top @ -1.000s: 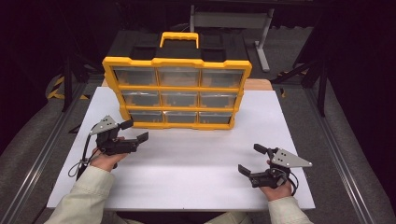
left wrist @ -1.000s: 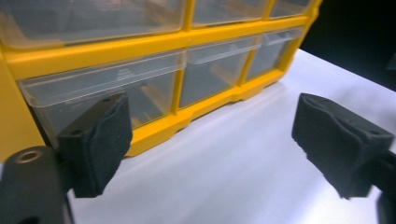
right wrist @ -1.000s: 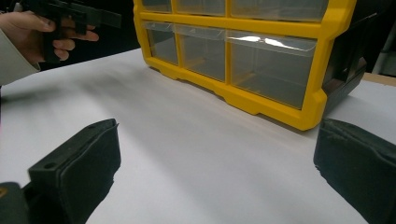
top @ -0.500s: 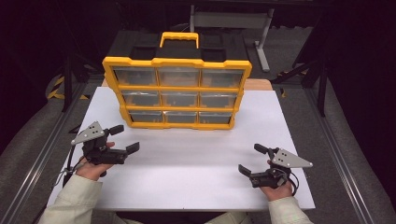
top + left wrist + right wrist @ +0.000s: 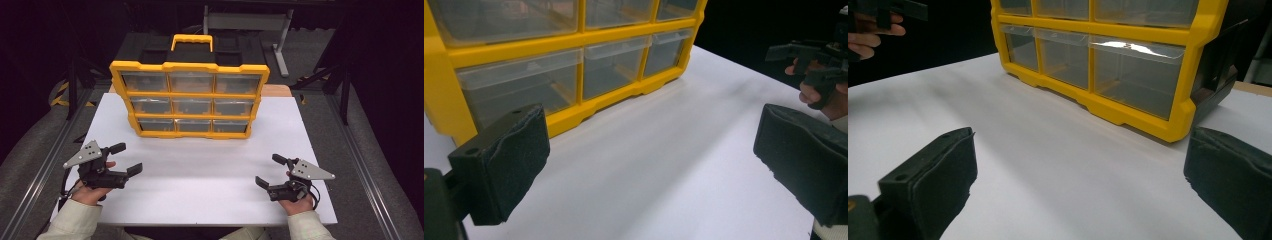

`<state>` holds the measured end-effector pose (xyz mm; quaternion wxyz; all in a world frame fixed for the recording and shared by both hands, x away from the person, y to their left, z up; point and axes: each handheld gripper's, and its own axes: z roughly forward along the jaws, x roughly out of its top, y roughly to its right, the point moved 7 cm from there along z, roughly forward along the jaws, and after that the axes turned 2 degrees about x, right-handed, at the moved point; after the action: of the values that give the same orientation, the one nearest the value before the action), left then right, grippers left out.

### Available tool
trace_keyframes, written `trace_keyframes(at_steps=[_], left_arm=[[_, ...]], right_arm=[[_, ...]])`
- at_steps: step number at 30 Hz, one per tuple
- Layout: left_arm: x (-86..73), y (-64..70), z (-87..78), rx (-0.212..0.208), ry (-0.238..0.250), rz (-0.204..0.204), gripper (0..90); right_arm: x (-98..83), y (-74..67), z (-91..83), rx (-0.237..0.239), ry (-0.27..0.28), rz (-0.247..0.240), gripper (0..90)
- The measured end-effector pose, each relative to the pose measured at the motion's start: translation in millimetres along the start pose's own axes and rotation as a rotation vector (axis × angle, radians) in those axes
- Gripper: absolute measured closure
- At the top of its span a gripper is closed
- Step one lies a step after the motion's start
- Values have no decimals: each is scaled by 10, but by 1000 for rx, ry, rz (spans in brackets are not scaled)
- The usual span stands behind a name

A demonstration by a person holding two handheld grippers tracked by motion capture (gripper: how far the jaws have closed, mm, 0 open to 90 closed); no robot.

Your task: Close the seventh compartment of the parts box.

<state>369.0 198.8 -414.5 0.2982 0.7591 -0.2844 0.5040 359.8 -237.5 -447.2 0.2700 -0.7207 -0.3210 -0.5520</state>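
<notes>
A yellow and black organizer (image 5: pixel 189 97) with nine clear drawers stands upright at the back of the white table (image 5: pixel 200 165), its handle on top. My left gripper (image 5: pixel 126 159) rests near the table's front left, open and empty, aimed toward the middle. My right gripper (image 5: pixel 271 171) sits at the front right, open too, with nothing between its pads. In the left gripper view the organizer's bottom drawers (image 5: pixel 574 75) lie ahead, with the other hand's gripper (image 5: pixel 814 55) far right. The right gripper view shows the organizer's lower right corner (image 5: pixel 1168 125) close ahead.
The white table top is bare between the two grippers and the organizer. A wooden edge (image 5: pixel 277 90) shows behind the organizer's right side. Metal rails (image 5: pixel 45 165) run along both sides of the table; a grey stand (image 5: pixel 280 40) sits behind it.
My left gripper has drawn back toward the front left of the table, away from the organizer. The right gripper has stayed put.
</notes>
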Motion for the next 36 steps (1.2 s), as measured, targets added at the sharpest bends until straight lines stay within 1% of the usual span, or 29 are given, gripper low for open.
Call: trace_keyframes(at_steps=[5, 8, 9, 12, 14, 18, 23, 24, 29, 31, 32, 33, 35, 36], left_arm=[[-123, -2, -71, 2, -11, -11, 20], [-188, -9, -120, -14, 0, -25, 14], [-207, -16, -140, -10, 8, -26, 13], [-248, -25, -207, -12, 26, -25, 13], [-279, -32, -250, -15, 41, -7, 13], [-336, -33, -274, -14, 47, -1, 13], [-467, -50, -283, -7, 42, 11, 13], [-489, -61, -280, -4, 50, 11, 13], [-616, -144, -247, 9, 53, -19, 14], [-654, -164, -217, 9, 45, -31, 14], [-680, -168, -194, 10, 37, -31, 13], [-700, -168, -170, 16, 29, -20, 13], [-713, -170, -146, 28, 21, -3, 13], [-707, -170, -143, 26, 25, -4, 13]], right_arm=[[0, 1, -4, 0, 1, 0, 12], [0, 1, -5, -2, -1, -1, 12], [0, 1, -5, -2, 0, -1, 12], [-1, 0, -2, 2, 1, -3, 12], [-2, 2, -1, -1, 1, -3, 12], [-4, 11, -10, -4, 2, -4, 12], [-10, 25, -18, -2, 9, -6, 12], [-10, 28, -18, -1, 11, -11, 12], [-21, 27, -13, -2, 6, -10, 12], [-25, 26, -9, -1, 6, -10, 12], [-27, 27, -8, 0, 6, -11, 12], [-31, 29, -7, 0, 4, -10, 12], [-34, 29, -3, 3, 6, -6, 12], [-38, 32, -1, 1, 6, -6, 12]])
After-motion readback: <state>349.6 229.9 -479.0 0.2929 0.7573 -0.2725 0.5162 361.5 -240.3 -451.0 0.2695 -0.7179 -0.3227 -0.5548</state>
